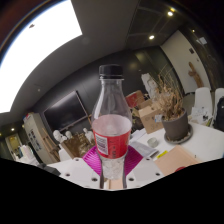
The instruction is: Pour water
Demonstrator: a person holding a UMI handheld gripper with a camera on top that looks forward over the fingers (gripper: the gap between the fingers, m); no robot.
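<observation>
A clear plastic bottle (111, 118) with a black cap and a red label stands upright between my gripper's (112, 160) two fingers. The magenta pads (92, 159) press on its lower body from both sides, so the gripper is shut on the bottle. The bottle's base is hidden behind the fingers. The view is tilted, so the room behind leans. No cup or glass shows.
Beyond the bottle lies a white table (205, 143) with a potted dry plant (175, 115) to the right and cardboard boxes (147, 112) behind. A dark screen (68, 108) hangs on the far wall at left, and a bright ceiling panel (35, 40) glows above.
</observation>
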